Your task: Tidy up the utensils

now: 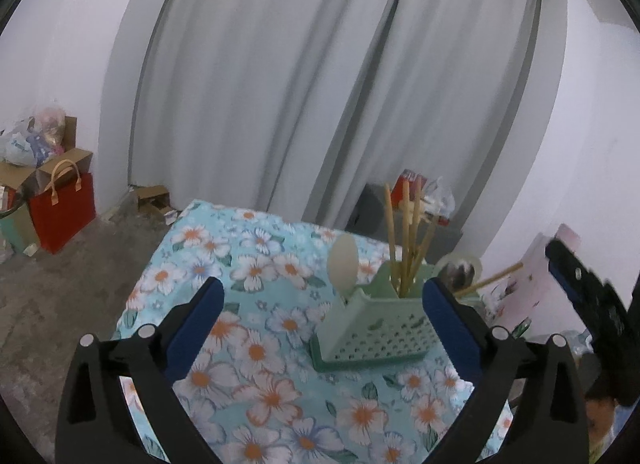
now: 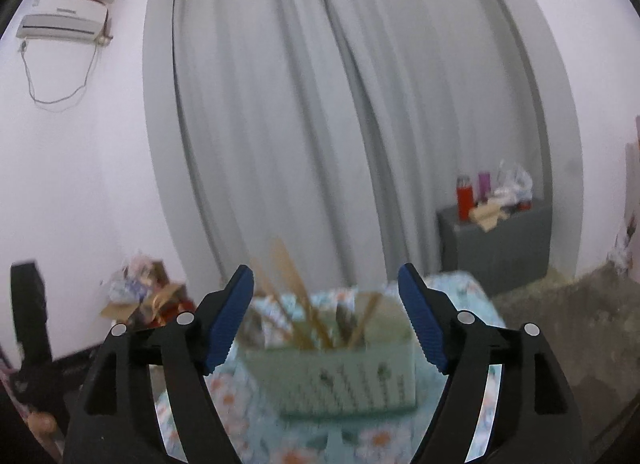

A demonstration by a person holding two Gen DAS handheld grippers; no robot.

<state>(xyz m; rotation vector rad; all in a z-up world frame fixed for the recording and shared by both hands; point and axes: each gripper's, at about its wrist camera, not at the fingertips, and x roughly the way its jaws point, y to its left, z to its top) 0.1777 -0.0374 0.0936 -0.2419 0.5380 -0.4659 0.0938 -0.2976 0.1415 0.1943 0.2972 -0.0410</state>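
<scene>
I am judging the chopsticks (image 1: 406,240) as light, stiff and a bit slippery, best pinched near their upper ends where they stick up out of the green basket (image 1: 380,328) on the flowered counter (image 1: 256,272). I am holding both grippers tilted slightly down toward the basket, left gripper (image 1: 323,294) and right gripper (image 2: 326,282) fingers spread apart, gripping nothing.
</scene>
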